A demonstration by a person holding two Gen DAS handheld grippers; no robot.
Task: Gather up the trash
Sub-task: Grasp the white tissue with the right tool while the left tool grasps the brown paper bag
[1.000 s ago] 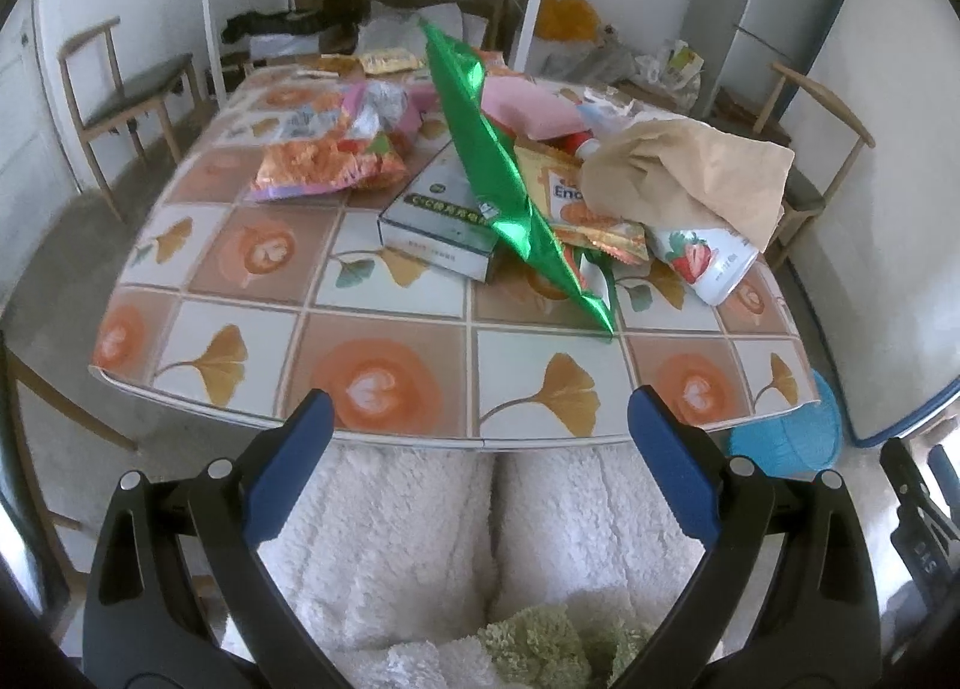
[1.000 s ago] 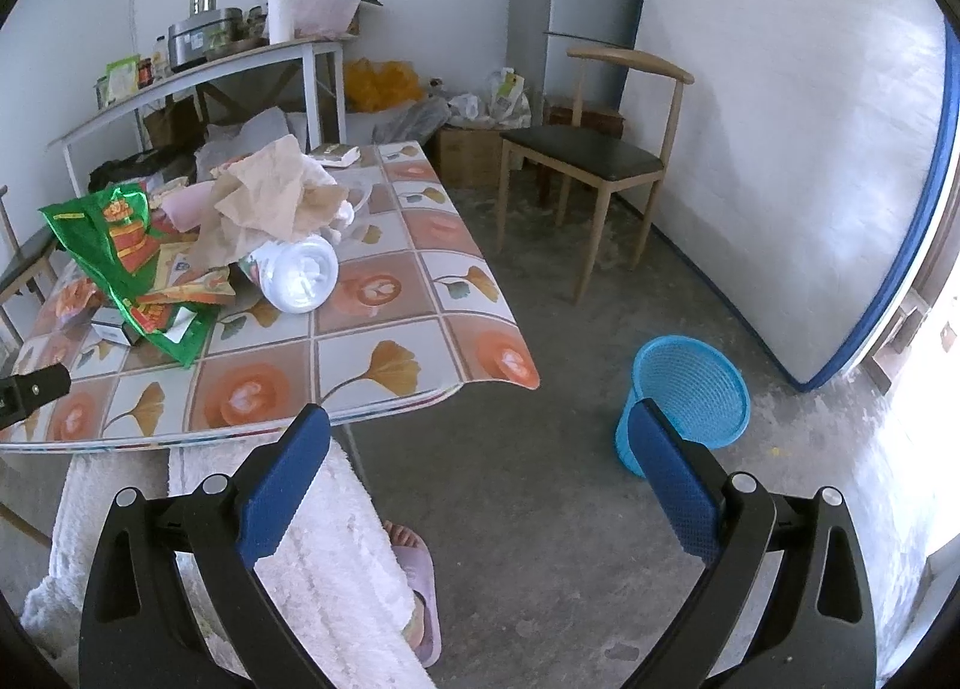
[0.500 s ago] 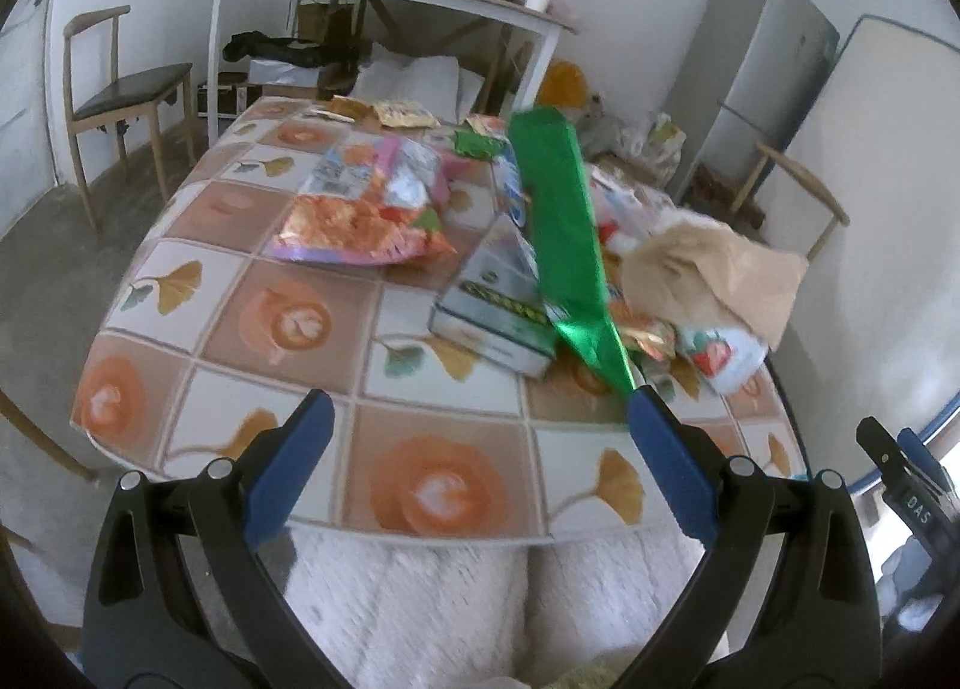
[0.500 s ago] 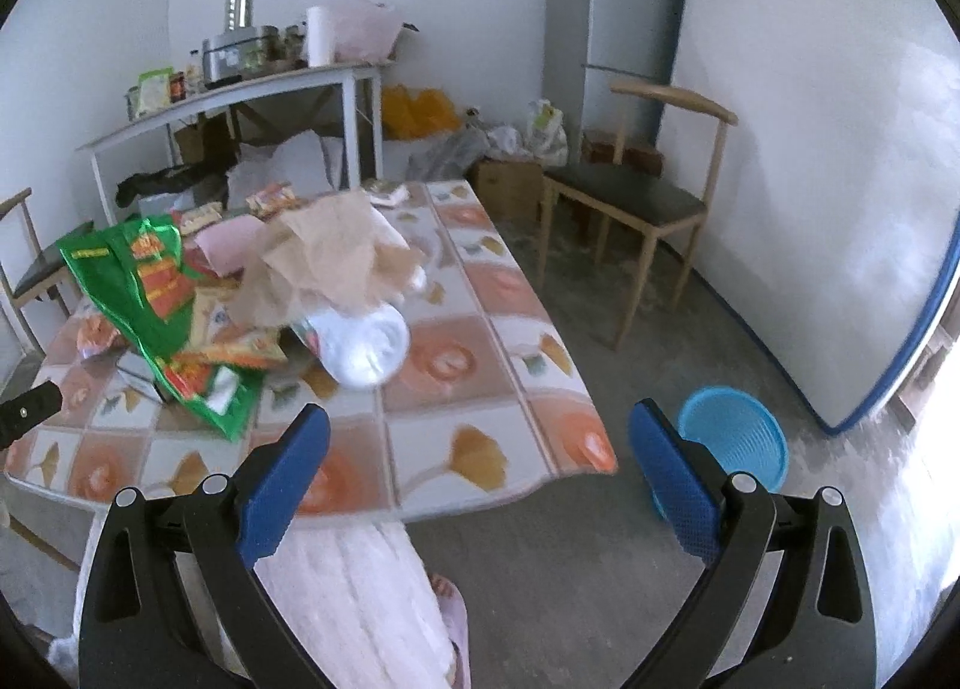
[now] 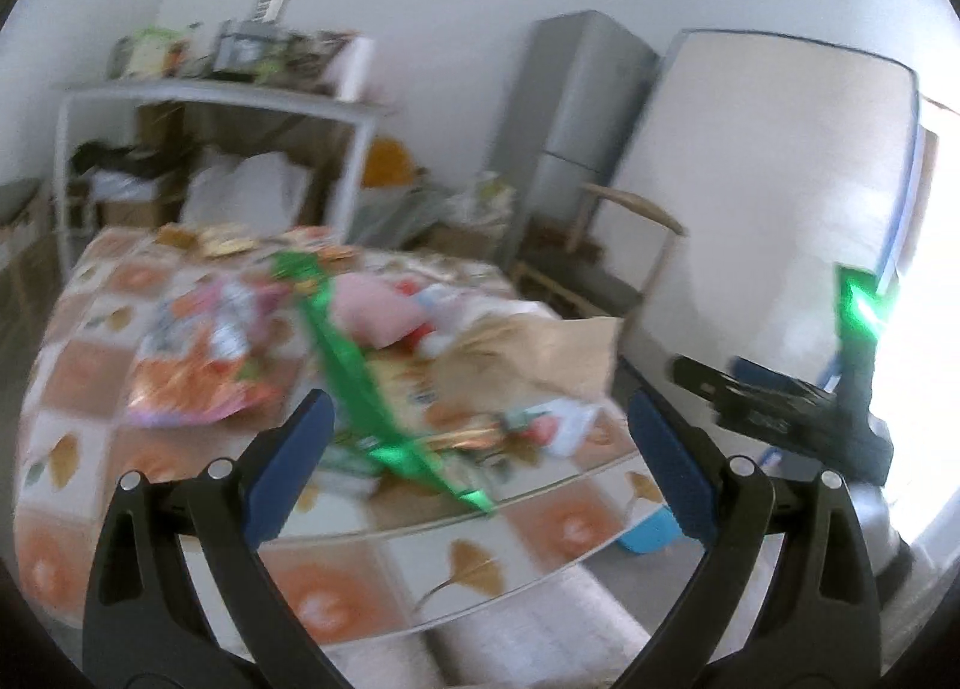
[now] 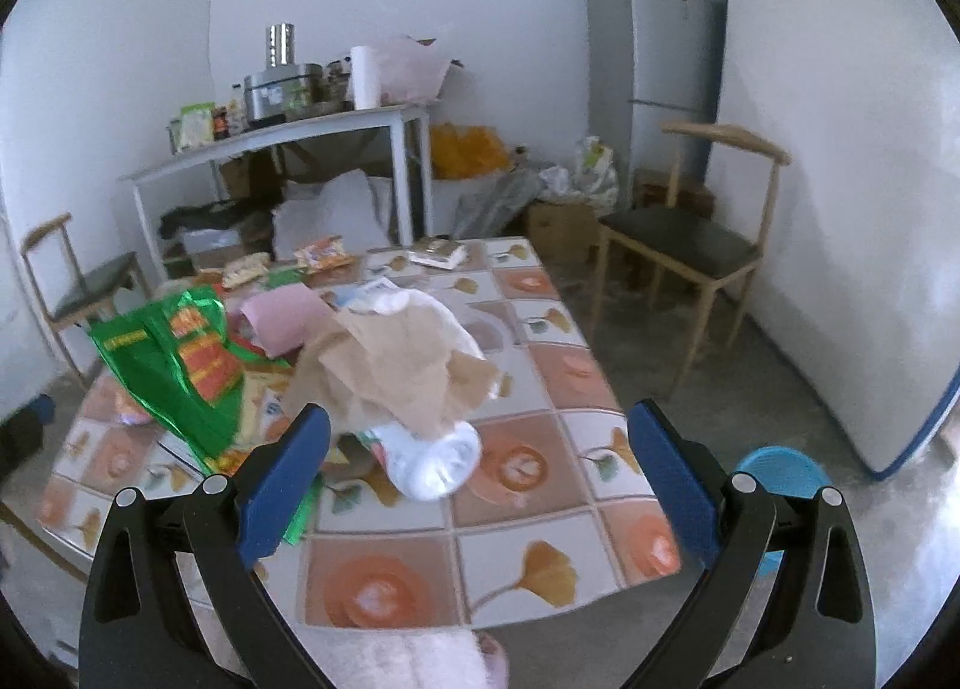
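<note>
No readable text anywhere. The green snack bag carries red and yellow panels of print, too smeared to make out. The left wrist view is motion-blurred, and the white marking on the black gripper body at right cannot be read. Packets at the table's far end show only colour.
</note>
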